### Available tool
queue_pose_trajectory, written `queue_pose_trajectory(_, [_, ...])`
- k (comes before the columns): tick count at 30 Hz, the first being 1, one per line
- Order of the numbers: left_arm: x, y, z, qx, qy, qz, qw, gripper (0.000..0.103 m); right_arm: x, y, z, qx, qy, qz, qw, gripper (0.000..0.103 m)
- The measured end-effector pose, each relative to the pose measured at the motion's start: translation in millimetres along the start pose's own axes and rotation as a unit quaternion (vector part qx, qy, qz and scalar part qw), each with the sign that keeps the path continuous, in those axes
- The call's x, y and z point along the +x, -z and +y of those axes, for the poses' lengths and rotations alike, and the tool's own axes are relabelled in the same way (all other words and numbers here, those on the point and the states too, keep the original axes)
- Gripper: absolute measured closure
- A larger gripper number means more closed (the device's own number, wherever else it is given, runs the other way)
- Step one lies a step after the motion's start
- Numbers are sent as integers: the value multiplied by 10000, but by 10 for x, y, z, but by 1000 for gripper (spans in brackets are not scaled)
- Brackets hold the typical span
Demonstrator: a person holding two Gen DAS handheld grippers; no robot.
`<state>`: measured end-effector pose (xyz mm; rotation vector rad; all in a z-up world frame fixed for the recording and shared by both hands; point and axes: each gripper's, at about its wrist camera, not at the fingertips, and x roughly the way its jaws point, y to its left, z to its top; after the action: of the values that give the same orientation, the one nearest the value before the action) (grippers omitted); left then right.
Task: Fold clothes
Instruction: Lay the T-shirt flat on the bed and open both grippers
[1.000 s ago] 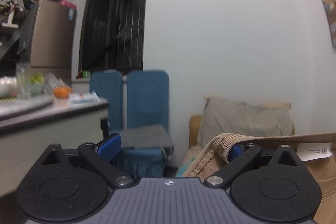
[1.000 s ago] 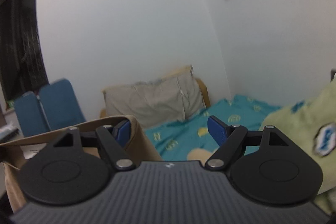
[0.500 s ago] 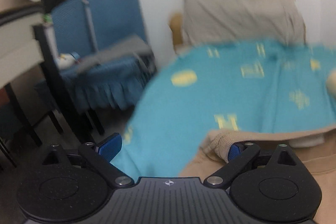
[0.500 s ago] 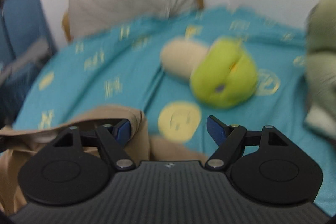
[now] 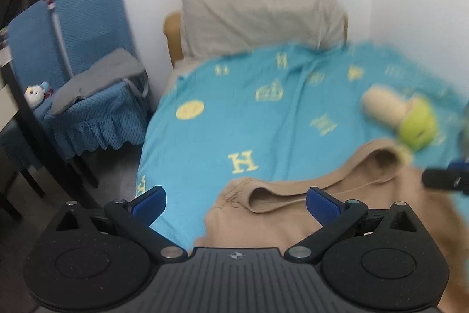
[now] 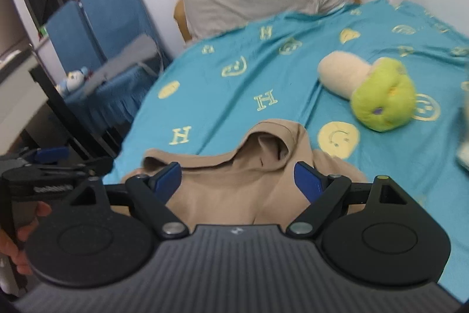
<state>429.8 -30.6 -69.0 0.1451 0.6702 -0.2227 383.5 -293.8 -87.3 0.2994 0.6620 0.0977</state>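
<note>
Tan garment point(image 6: 228, 195) lies on the bed point(image 6: 222, 96) at its near edge, toward the near-left corner, rumpled, hem/waist opening gaping up toward the mid bed. R gripper point(image 6: 237, 181) over it, jaws spread wide & opening; fabric sits below/between the blue pads point(image 6: 306, 181) but pads not pressing it. L gripper point(image 5: 236, 203) also spread wide, no pinch: its right pad over the tan cloth edge, its left pad point(image 5: 148, 203) over bare teal sheet by the bed's left edge. In the R view the L gripper shows at far left w/ person's hand point(image 6: 23, 233) on its grip. Plush toy point(image 6: 378, 96), green + cream, lies on the sheet toward the right side of the bed, apart from garment. Grey pillow point(image 5: 261, 16) propped at the head end vs wall. Blue chairs point(image 5: 88, 55) stand just beside the bed's left edge; small doll point(image 5: 35, 94) on the seat. Some motion blur.
</note>
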Motion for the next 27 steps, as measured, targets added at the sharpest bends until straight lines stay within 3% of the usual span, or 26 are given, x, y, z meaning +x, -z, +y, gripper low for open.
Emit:
queue_pose_trajectory(7, [-1336,739,58,-1198,243,-272,9921,1,-1257,635,139,-149,214,-582,9980,17])
queue_pose_trajectory(13, [-2043,1305,316,-1981,337,-153,9795,2,-2069,1022,215,-78,248,-1125,9933,17])
queue_pose_trajectory(15, [-2122,1465,399,-2326,504,20,9713,3,-2216,1124,203,41,200,-1246,9920,17])
queue_pose_trajectory(18, [-1978,1659,524,-3014,838,514,9484,8,-2262,1257,120,284,210,-1271,9913,18])
queue_pose_trajectory(21, [-1693,1826,644,-3726,1137,966,9159,15,-2207,1345,-22,605,248,-1147,9912,18])
queue_pose_trajectory(25, [-1299,1983,765,-4538,1354,1120,8736,25,-2075,1395,-202,1063,290,-955,9893,18])
queue_pose_trajectory(27, [-1117,1995,799,-4761,1446,1097,8605,30,-1991,1411,-281,1318,238,-878,9871,18])
